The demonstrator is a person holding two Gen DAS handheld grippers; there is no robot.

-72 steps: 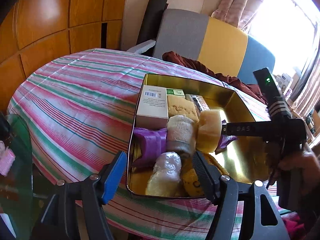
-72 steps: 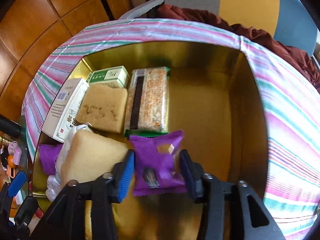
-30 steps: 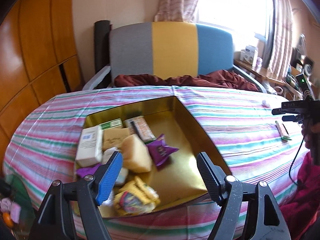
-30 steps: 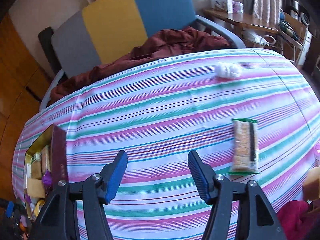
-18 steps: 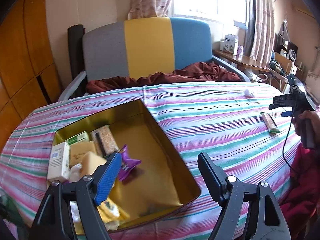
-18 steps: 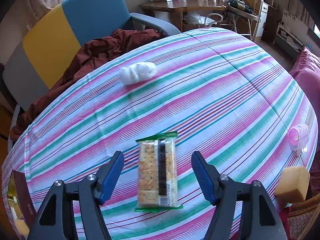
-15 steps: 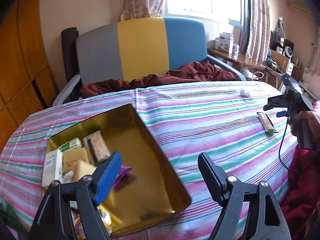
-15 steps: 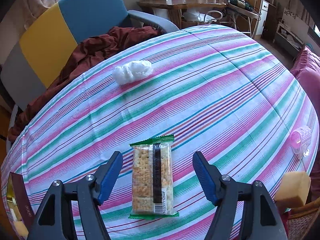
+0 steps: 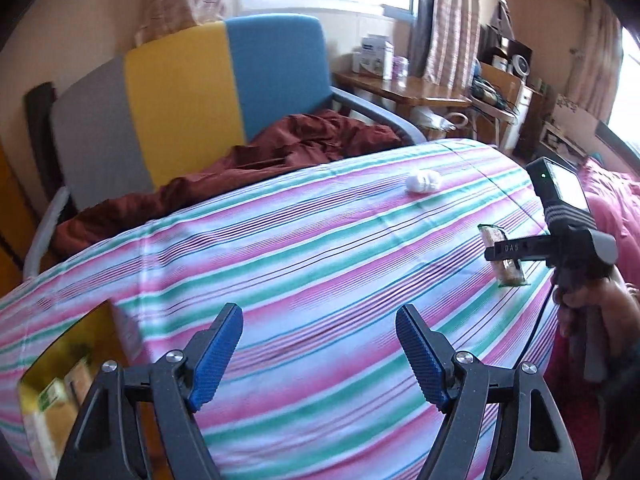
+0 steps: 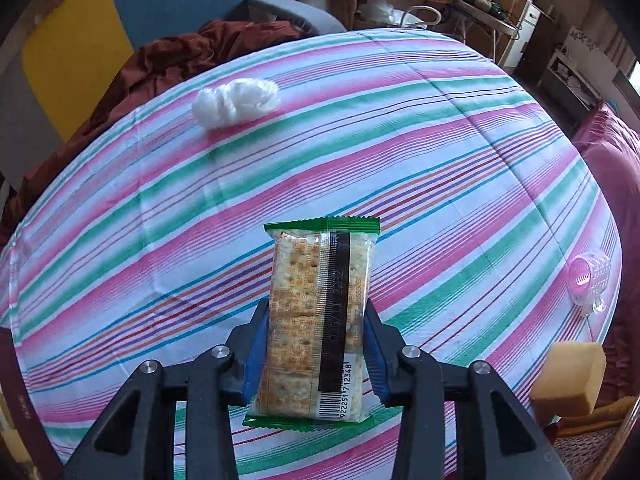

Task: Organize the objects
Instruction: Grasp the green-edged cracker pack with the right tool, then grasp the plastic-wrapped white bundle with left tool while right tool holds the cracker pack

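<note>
Tin [image 9: 68, 344] sits far left on the table [image 10: 440, 128]; my left claw [image 9: 319, 354] hangs agape, empty. My right claw [image 10: 316, 354] pinches the crackers [image 10: 318, 320] by both long edges. I should lift level, squeezing gently lest they crack.

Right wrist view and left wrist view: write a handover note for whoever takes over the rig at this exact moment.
Right gripper: shut on the cracker pack, which is low over or on the striped tablecloth.
Left gripper: open, empty, over the cloth.
Gold tin: at the left edge of the table, already holding boxed and wrapped items.
Loose: white wad, pink roller, yellow sponge off the table's right edge.
Left to do: carry the pack to the tin, probably followed by the loose pieces.
</note>
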